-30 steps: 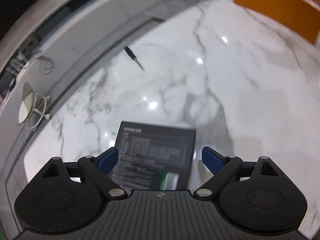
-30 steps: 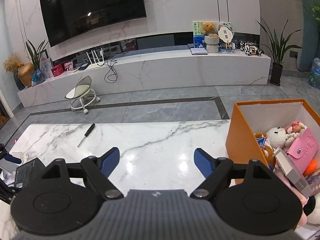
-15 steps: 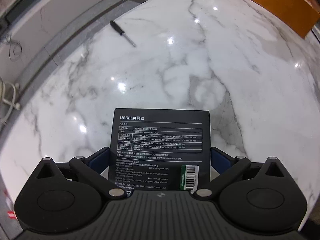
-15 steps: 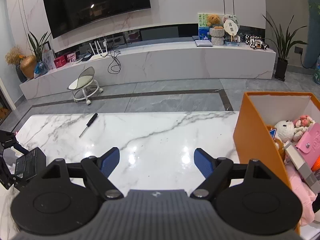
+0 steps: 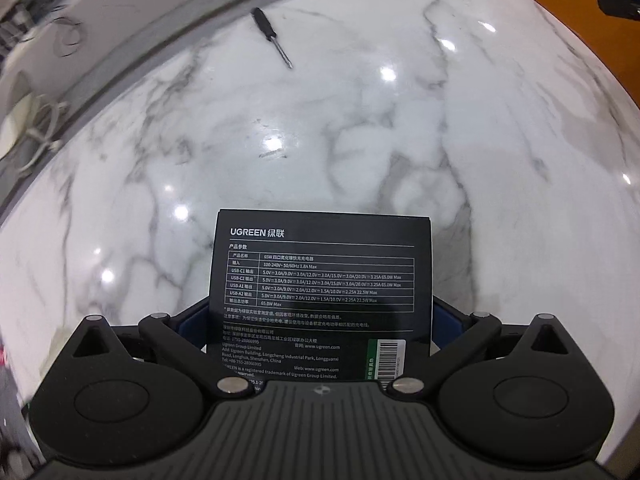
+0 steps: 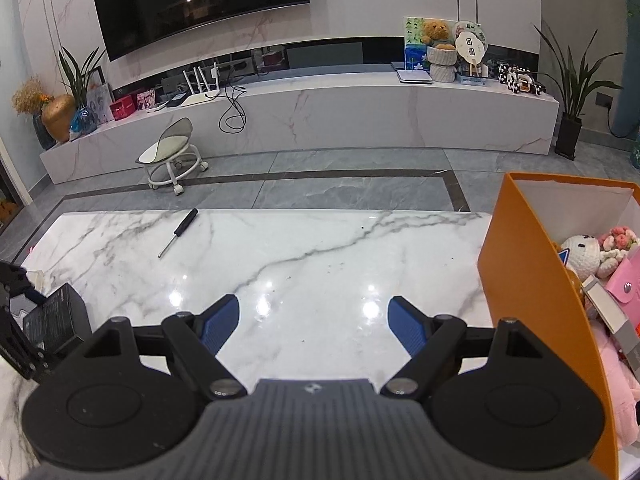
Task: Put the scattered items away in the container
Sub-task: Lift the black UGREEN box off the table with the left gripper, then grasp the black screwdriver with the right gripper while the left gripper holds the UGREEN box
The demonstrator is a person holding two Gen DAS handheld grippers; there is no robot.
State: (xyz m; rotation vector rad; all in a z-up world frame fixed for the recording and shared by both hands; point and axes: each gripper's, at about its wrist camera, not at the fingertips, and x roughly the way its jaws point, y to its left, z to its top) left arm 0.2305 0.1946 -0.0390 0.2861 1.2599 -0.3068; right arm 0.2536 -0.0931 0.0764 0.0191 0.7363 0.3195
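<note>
We see the left gripper (image 5: pixel 320 316) clamped on a black charger box (image 5: pixel 320 280), its blue pads pressed against the box's two side edges. The printed face with the white specification table and a barcode sticker looks straight up at the camera. From the right wrist view, the same box (image 6: pixel 56 320) sits at the far left of the marble table (image 6: pixel 320 264), held in the left gripper's dark frame.

The right gripper (image 6: pixel 314 322) hangs over the table with its jaws spread wide and nothing between the blue pads.

We take the orange container (image 6: pixel 528 280) as our landmark. It stands at the right end of the table, close beside the right gripper, and holds a white knitted toy (image 6: pixel 580 250), a pink pouch (image 6: pixel 628 280) and a grey box (image 6: pixel 612 316). The charger box is well apart from the container, at the opposite end of the table. A small black-handled screwdriver (image 6: pixel 178 232) lies flat on the marble, also far from the container, near the table's back edge and beyond the charger box.
</note>
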